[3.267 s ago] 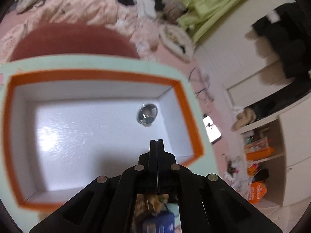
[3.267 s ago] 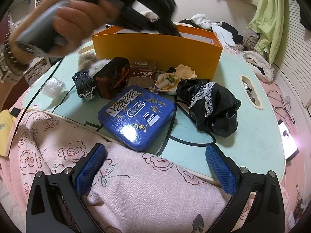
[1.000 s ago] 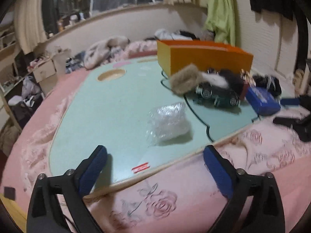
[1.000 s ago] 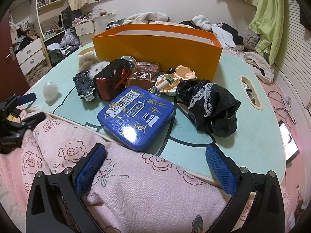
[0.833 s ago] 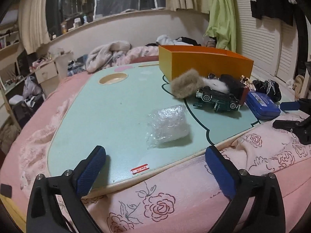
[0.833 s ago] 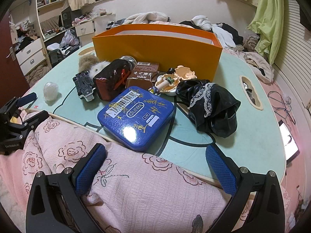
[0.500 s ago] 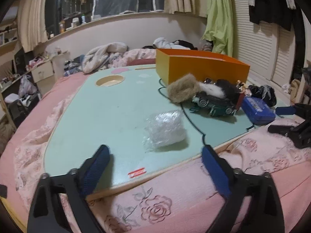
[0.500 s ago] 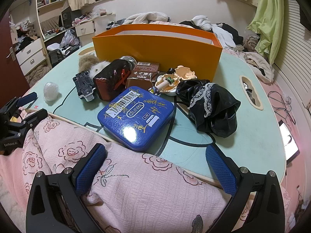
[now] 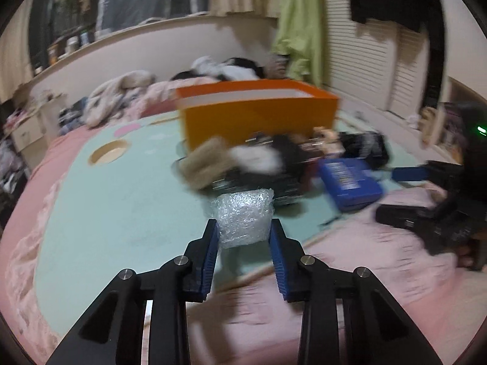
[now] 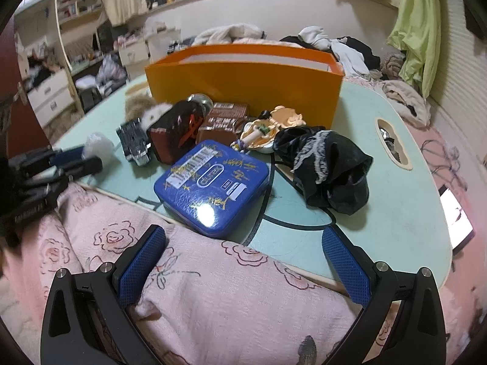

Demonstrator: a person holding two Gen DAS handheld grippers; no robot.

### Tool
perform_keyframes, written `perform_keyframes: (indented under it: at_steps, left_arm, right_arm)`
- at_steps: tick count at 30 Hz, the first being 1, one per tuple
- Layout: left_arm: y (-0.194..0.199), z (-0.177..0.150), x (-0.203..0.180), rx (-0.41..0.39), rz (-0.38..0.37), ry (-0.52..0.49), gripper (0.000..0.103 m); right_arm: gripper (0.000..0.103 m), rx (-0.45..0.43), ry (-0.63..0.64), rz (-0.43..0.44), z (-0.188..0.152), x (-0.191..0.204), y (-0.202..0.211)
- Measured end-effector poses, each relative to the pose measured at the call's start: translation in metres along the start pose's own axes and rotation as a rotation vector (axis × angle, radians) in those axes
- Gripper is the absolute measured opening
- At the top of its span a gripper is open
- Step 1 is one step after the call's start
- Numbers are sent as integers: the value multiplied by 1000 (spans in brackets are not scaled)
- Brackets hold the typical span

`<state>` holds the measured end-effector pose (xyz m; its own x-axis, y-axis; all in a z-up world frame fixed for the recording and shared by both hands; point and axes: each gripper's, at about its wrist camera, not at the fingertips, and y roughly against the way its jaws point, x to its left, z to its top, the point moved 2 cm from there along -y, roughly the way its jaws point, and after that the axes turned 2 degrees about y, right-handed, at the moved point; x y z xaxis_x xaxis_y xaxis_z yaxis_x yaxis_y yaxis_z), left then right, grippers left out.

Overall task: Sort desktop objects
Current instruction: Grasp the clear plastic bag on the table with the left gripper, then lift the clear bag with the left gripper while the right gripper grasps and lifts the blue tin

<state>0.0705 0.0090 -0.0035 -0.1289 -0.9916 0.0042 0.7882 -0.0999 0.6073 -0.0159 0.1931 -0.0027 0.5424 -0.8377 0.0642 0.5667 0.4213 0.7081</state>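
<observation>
My left gripper is shut on a crumpled clear plastic wad and holds it above the pale green table; the wad also shows in the right wrist view. The orange box stands at the back of the table. My right gripper is open and empty over the pink rose quilt, in front of a blue tin. A black lace cloth, a toy car, a dark red case, a brown packet and a doll figure lie before the box.
A fur piece lies left of the pile. The table has a round cutout at the left and another at the right. A lit phone lies off the right edge. Clothes heap behind the table.
My left gripper has moved in and closed on the plastic wad, which lay on the table before, and lifted it. The right gripper has barely moved.
</observation>
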Motion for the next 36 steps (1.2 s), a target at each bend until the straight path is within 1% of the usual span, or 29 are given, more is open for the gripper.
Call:
perform_keyframes:
  at_steps: [2,3,4,6,7,8,9,10,13,14,16,18,20,22,24,25,26,27,28,32,36]
  left_arm:
    - [-4,1,-15,20,57,-60,34]
    - [-8,0,-17,40,73,-70,37]
    - [-14,-3,-16,74,78,-65,44]
    - [-14,-3,-10,75,62,-27,52]
    - [-14,-3,-4,78,61,4,64]
    - [-14,-4,1,81,67,31,79]
    - [-15,-5,7,91,71,65,89]
    - [-16,-7,11,101,84,79,102]
    - [-15,-8,8,106,99,76,103]
    - [-15,-9,7,110,107,68,103]
    - [-15,-9,6,111,107,67,103]
    - [-15,-9,6,112,107,67,103]
    - [-14,-9,6,112,109,66,103]
    - [-15,-9,7,113,109,65,103]
    - [-15,-9,8,114,107,65,103]
    - [-15,-9,8,115,107,64,103]
    - [-15,-9,7,119,109,60,103]
    - [-17,-8,8,121,111,56,103]
    - [-17,-8,7,125,118,47,103]
    - [-17,-10,3,138,152,16,103]
    - [-15,-10,6,125,143,27,103]
  right_arm:
    - [102,-23,-42,28,-3,-6,6]
    - [102,-31,-57,38,-4,-7,8]
    - [102,-38,-71,49,-3,-9,8]
    - [102,-38,-74,56,-5,-5,11]
    - [102,-33,-69,55,-4,-3,10]
    - [102,-26,-61,56,-2,0,9]
    - [102,-19,-56,60,0,2,8]
    - [102,-17,-54,69,3,4,7]
    - [102,-19,-90,140,16,10,7]
    - [102,-7,-91,136,20,15,4]
    - [102,15,-55,76,26,24,-2]
    - [102,35,1,-1,31,35,-10]
    - [102,36,24,-27,34,41,-12]
    - [102,15,37,-55,39,44,-13]
    - [102,31,43,-100,39,44,-20]
    - [100,55,39,-101,36,43,-25]
    - [95,78,29,-80,34,42,-31]
    - [86,81,18,-70,32,39,-31]
    - [83,66,0,-69,32,35,-27]
    - [82,37,-19,-21,28,28,-17]
    - [81,13,-29,23,20,24,-9]
